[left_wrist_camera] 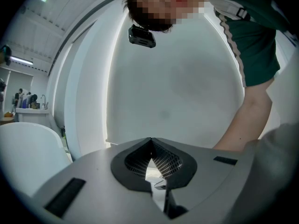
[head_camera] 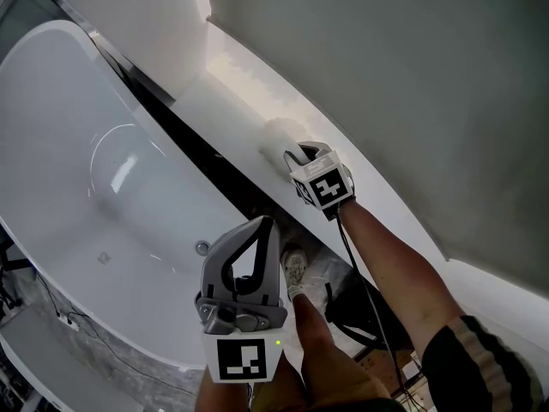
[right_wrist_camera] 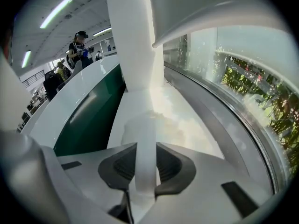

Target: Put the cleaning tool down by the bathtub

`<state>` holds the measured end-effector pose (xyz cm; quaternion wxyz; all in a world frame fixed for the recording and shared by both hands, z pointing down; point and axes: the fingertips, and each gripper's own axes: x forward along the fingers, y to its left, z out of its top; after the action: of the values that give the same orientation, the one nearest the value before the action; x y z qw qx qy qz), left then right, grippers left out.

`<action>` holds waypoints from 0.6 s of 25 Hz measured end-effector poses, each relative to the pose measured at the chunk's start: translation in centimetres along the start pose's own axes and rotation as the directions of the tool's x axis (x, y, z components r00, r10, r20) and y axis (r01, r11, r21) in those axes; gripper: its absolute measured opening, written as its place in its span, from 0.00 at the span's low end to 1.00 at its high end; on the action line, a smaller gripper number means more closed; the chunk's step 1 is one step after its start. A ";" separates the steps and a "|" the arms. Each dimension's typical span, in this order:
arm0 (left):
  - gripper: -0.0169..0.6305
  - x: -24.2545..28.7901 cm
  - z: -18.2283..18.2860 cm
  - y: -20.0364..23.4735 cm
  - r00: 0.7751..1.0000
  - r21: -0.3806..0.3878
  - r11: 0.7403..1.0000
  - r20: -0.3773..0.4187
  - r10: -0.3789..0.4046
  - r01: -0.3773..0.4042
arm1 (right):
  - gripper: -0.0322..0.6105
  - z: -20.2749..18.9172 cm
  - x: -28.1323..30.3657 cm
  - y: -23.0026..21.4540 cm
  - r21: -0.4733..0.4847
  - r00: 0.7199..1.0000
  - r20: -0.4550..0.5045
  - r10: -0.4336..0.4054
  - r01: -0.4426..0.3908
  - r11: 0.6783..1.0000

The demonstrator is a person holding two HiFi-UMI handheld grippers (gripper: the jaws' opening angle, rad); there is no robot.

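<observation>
The bathtub (head_camera: 77, 144) fills the left of the head view. A ledge (head_camera: 232, 75) runs along its right side across a narrow gap, and the wall (head_camera: 412, 75) rises behind the ledge. The cleaning tool (head_camera: 276, 140) lies on the ledge with its handle between the jaws of the right gripper (head_camera: 296, 155), while the left gripper (head_camera: 262, 226) hangs nearer the person, just left of a shoe (head_camera: 296, 269) down in the gap.

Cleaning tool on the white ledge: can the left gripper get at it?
Probably yes for reach: nothing stands between the left gripper and the cleaning tool. But the right gripper grips its handle, and the left jaws are shut.
</observation>
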<state>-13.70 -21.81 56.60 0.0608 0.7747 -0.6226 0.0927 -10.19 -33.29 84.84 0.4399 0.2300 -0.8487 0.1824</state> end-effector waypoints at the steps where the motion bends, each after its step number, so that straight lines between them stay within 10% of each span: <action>1: 0.04 0.1 0.0 0.0 1.000 -0.003 1.000 0.001 -0.002 0.002 | 0.19 0.0 0.1 0.0 0.009 1.000 0.004 0.003 -0.003 1.000; 15: 0.04 0.4 -0.5 -0.2 1.000 -0.040 0.999 -0.002 -0.018 0.018 | 0.29 0.4 0.1 1.0 -0.022 0.996 0.082 0.032 -0.031 0.999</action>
<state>-13.42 -22.00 57.21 0.0778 0.7788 -0.6172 0.0804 -11.01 -32.64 84.59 0.4042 0.2193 -0.8714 0.1710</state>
